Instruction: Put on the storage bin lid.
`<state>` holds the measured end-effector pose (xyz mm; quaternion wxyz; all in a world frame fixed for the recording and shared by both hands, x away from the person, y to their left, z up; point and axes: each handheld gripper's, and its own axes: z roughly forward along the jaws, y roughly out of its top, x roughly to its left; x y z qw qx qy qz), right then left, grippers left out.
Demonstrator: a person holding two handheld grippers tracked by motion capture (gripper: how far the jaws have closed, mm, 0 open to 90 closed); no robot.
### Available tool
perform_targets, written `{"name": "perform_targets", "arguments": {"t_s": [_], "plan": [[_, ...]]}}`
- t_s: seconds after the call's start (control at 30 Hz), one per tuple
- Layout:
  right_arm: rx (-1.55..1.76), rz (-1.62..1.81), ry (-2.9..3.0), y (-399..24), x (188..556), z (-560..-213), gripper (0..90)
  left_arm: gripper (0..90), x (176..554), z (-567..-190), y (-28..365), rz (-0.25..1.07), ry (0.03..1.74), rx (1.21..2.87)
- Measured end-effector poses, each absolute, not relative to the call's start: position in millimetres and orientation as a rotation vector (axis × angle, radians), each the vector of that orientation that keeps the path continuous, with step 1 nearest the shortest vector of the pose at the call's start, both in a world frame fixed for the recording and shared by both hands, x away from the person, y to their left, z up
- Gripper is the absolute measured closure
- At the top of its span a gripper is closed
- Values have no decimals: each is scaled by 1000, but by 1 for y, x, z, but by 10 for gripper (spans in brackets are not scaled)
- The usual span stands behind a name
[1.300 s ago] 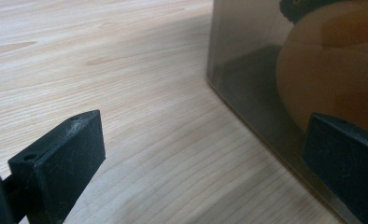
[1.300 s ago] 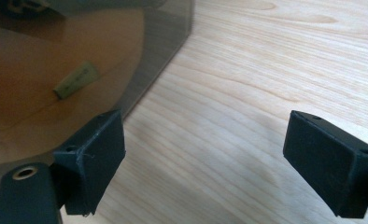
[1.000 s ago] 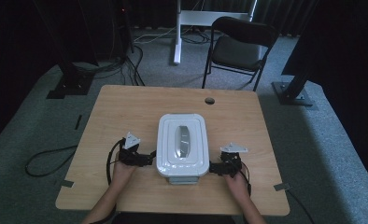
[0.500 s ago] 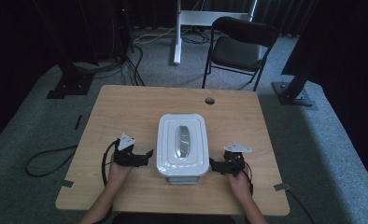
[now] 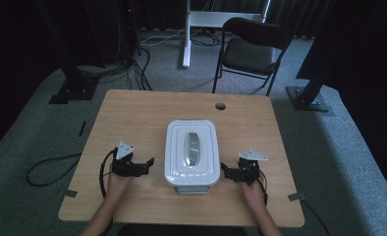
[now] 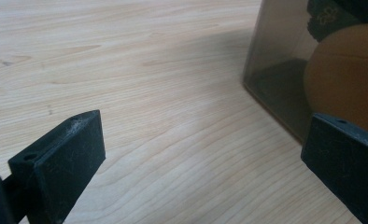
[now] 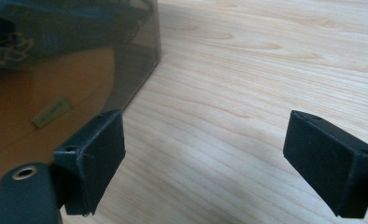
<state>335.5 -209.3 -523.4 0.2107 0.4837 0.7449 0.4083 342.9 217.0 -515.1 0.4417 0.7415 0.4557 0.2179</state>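
A box with a white lid and smoky see-through walls stands in the middle of the wooden table. My left gripper lies on the table just left of the box, open, with a small gap to its wall. My right gripper is open close against the box's right side. In the left gripper view, the open left gripper frames bare wood, with the box wall and something orange inside it. In the right gripper view, the open right gripper has the box wall by its left jaw.
A round cable hole sits near the table's far edge. Behind the table stand a black chair and a white stand, with cables on the carpet. Bare wood lies to either side of the box.
My left gripper has drawn back a little to the left, away from the box wall. The right gripper has barely moved.
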Motion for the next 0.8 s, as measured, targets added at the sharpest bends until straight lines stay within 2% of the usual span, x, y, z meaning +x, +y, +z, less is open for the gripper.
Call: {"name": "perform_targets", "arguments": {"t_s": [0.8], "plan": [[1392, 1099, 2001, -235, 331, -519, 121, 3, 333, -516, 250, 570, 1192, 1833]]}}
